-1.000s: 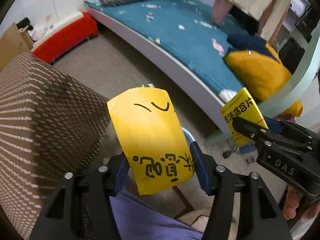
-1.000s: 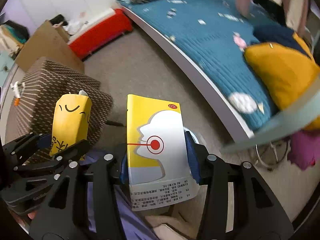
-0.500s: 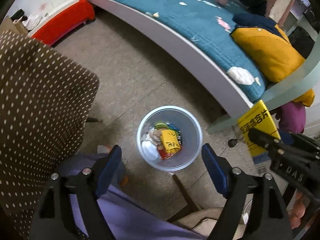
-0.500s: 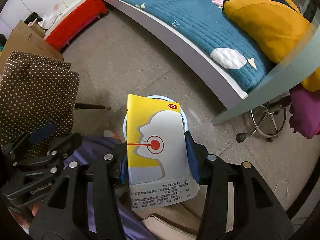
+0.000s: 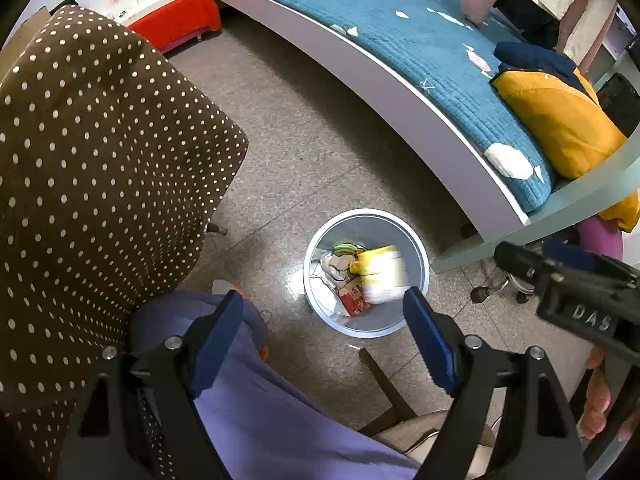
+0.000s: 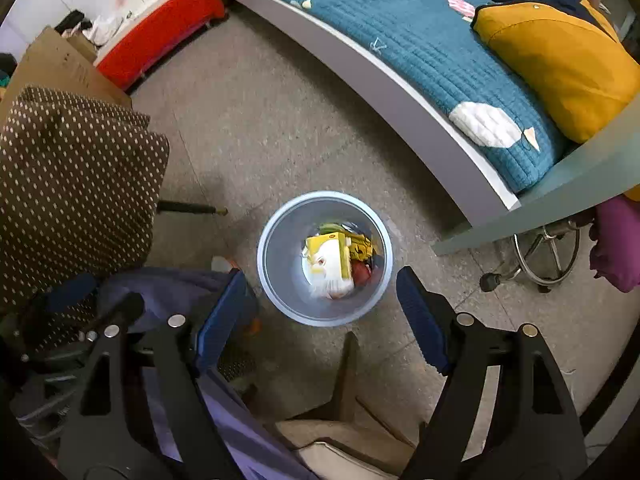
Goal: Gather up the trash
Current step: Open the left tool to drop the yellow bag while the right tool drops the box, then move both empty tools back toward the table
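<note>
A round grey trash bin stands on the floor below both grippers; it also shows in the right wrist view. Inside it lies the yellow and white medicine box, blurred in the left wrist view, next to a yellow packet and other wrappers. My left gripper is open and empty above the bin's near side. My right gripper is open and empty right above the bin. The right gripper's body shows at the right of the left wrist view.
A brown polka-dot covered chair stands at the left. A bed with a blue quilt and a yellow cushion runs along the back right. A swivel chair base is at the right. Purple-clad legs are below.
My left gripper opened first and the yellow packet fell into the bin. My right gripper then opened and the yellow and white medicine box fell into the bin.
</note>
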The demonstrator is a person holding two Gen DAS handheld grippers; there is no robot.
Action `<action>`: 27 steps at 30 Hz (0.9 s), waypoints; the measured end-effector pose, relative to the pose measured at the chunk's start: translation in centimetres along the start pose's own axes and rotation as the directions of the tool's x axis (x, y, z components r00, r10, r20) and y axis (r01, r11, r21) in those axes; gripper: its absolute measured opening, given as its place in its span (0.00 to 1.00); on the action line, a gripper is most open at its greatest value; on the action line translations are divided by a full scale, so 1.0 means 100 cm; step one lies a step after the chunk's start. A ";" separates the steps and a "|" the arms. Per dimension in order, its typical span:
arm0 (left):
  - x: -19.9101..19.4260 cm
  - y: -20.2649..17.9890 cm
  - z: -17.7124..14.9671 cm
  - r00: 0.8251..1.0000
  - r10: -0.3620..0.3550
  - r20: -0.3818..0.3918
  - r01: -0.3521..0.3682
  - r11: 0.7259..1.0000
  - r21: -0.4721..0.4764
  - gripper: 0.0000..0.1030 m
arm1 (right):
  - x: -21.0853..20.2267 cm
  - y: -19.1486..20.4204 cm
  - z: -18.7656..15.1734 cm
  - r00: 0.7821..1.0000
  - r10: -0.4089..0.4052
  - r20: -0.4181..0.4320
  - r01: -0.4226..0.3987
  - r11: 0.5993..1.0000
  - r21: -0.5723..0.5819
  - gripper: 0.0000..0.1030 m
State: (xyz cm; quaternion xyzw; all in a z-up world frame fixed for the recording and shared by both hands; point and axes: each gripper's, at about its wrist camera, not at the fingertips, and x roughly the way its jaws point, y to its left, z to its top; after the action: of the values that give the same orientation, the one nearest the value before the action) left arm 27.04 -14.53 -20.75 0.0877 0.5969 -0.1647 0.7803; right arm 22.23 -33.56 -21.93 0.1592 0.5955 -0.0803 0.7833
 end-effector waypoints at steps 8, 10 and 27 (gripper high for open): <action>-0.004 -0.002 -0.002 1.000 -0.001 0.008 0.001 1.000 0.001 0.78 | 0.003 0.001 -0.010 0.999 -0.025 -0.026 0.024 1.000 -0.009 0.74; -0.007 -0.002 -0.002 1.000 0.000 0.012 0.000 1.000 0.003 0.78 | 0.001 0.002 -0.010 0.999 -0.024 -0.022 0.024 1.000 -0.011 0.74; -0.093 0.005 -0.001 0.982 -0.011 0.186 0.009 1.000 0.011 0.78 | -0.068 0.030 0.004 0.990 0.023 0.140 -0.013 0.997 -0.071 0.74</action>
State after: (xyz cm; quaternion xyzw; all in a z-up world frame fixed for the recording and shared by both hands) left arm 24.97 -12.59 -11.91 0.0731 0.5209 -0.1791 0.8314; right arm 21.65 -31.29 -14.87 0.1312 0.5399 -0.0634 0.8290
